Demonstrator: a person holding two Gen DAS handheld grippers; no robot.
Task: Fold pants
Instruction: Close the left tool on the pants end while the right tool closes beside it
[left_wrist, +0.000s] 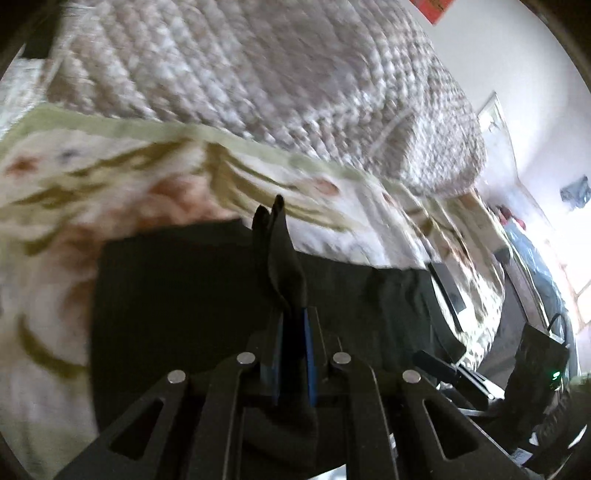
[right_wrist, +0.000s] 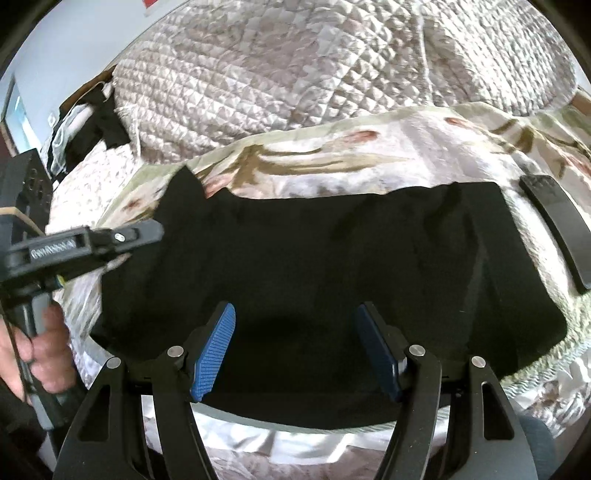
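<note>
The black pants lie folded flat on a floral bedsheet. In the left wrist view my left gripper is shut on a bunched edge of the pants, which sticks up between the blue pads; the rest of the pants lies below. In the right wrist view the left gripper shows at the pants' left end, pinching a raised corner. My right gripper is open and empty, blue pads spread wide over the near edge of the pants.
A quilted grey-beige blanket is heaped at the back of the bed. A dark flat phone-like object lies on the sheet right of the pants. A person's hand holds the left gripper's handle. Black equipment stands beside the bed.
</note>
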